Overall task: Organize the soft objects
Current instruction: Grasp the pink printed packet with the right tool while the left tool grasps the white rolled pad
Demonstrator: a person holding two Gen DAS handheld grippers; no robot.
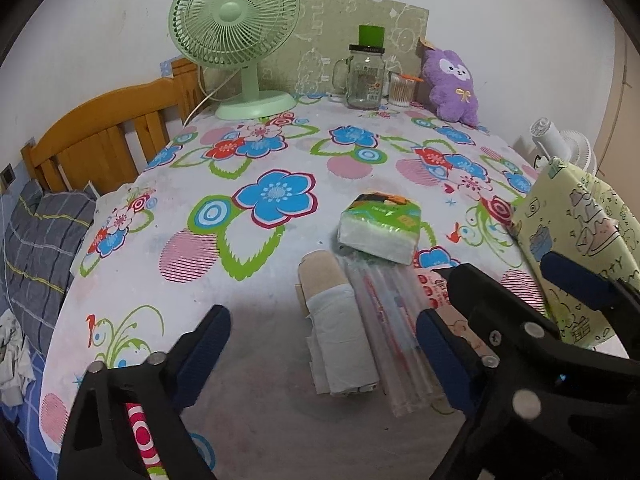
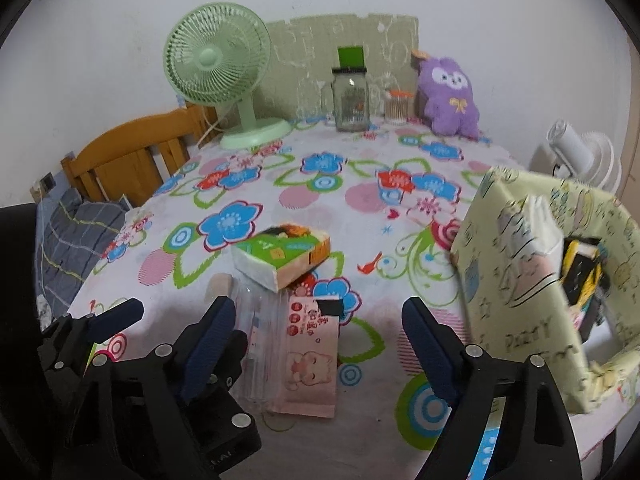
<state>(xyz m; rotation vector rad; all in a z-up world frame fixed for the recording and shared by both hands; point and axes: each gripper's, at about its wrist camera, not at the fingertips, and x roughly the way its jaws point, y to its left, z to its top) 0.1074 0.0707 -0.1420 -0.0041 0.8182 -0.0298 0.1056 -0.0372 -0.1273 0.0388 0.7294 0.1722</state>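
Both grippers, left (image 1: 320,344) and right (image 2: 316,344), are held apart and empty near the table edge. The tissue pack (image 1: 378,226) is seen mid-table, propped on the clear bag (image 1: 390,320). Being light and squashy, it is best pinched across its short sides.

Right gripper (image 2: 322,354) hovers low over the floral-clothed surface (image 2: 256,440), jaws spread wide, nothing between them; left gripper (image 2: 176,316) alongside at lower left, also parted. Green tissue pack (image 2: 280,262) lies mid-surface, its near corner resting on a clear plastic packet (image 2: 260,332); pink printed packet (image 2: 312,360) just beside that, flat. Pale yellow patterned box (image 2: 520,280) at right edge, tilted, with a dark item visible in its open side. Far end: green fan (image 2: 220,76), glass jar (image 2: 351,98), cotton-swab tub (image 2: 396,110), purple plush (image 2: 450,94) against the wall.
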